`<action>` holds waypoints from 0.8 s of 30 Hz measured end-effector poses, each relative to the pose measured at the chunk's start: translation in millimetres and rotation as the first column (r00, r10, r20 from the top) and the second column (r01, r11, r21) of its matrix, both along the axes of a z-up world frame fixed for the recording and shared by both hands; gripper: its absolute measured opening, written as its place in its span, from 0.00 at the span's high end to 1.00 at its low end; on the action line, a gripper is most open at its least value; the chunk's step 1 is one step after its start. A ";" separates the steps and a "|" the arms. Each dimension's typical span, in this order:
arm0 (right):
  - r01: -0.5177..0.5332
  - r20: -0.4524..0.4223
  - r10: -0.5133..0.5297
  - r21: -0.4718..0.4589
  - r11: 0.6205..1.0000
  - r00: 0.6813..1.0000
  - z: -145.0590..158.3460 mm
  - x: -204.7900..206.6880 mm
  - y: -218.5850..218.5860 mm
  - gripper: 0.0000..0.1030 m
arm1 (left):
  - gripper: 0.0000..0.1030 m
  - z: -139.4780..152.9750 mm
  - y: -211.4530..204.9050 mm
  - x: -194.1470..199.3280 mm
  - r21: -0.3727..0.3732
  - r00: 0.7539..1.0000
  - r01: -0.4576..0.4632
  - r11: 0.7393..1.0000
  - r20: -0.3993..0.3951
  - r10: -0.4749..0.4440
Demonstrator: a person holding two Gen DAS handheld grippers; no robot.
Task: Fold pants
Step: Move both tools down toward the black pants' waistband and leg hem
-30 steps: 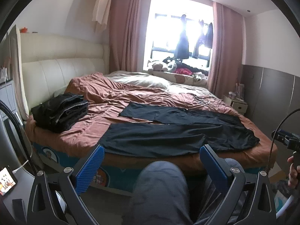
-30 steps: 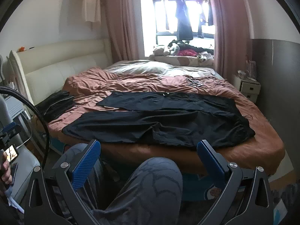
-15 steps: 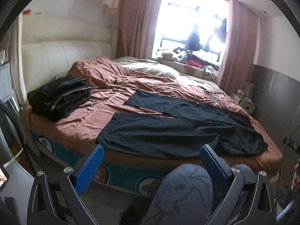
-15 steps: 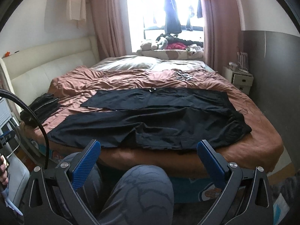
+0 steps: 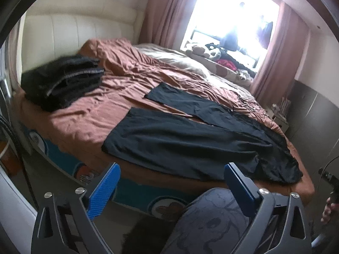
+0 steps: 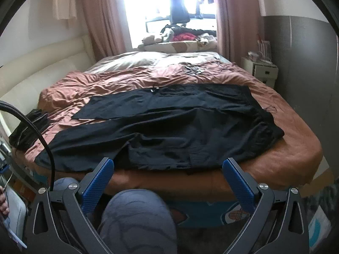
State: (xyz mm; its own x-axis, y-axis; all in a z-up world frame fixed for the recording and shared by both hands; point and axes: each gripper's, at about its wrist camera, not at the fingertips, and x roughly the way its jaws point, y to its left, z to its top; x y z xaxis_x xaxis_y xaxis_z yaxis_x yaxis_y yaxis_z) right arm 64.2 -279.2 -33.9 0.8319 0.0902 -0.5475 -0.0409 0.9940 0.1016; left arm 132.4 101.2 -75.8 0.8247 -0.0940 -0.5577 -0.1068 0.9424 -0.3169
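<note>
Black pants (image 6: 169,127) bear no legible label.

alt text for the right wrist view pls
Black pants lie spread flat across a bed with a rust-brown cover, legs pointing left. The open right gripper hovers short of the bed's near edge, above the person's knee.

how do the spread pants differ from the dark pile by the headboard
The pants lie spread flat in one layer, legs apart, along the bed's near edge; the pile is folded and stacked thick. The pants cover a wide stretch; the pile is compact, at the headboard end. Both are dark, resting on the brown sheet, untouched by either gripper.
</note>
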 end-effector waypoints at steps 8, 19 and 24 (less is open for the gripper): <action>0.051 -0.018 -0.051 0.021 0.998 0.999 -3.4 30.6 -10.3 0.00 | 0.22 -31.4 20.0 35.4 -0.087 0.995 -0.028 0.996 -0.095 0.020; 0.117 -0.105 -0.112 0.047 0.992 0.988 -25.2 80.5 -30.0 0.00 | 0.38 -78.9 50.3 81.4 -0.197 0.973 -0.108 0.974 -0.222 0.063; 0.142 -0.129 -0.134 0.061 0.988 0.983 -31.8 98.4 -40.2 0.00 | 0.40 -96.6 64.7 95.5 -0.229 0.961 -0.149 0.962 -0.262 0.086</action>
State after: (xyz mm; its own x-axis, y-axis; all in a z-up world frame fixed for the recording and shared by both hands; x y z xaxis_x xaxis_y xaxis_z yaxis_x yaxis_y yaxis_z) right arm 162.7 -319.4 -65.7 0.7649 0.0206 -0.6438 0.1135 0.9795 0.1662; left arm 227.8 165.9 -172.3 0.6775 -0.1635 -0.7171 -0.3163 0.8155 -0.4847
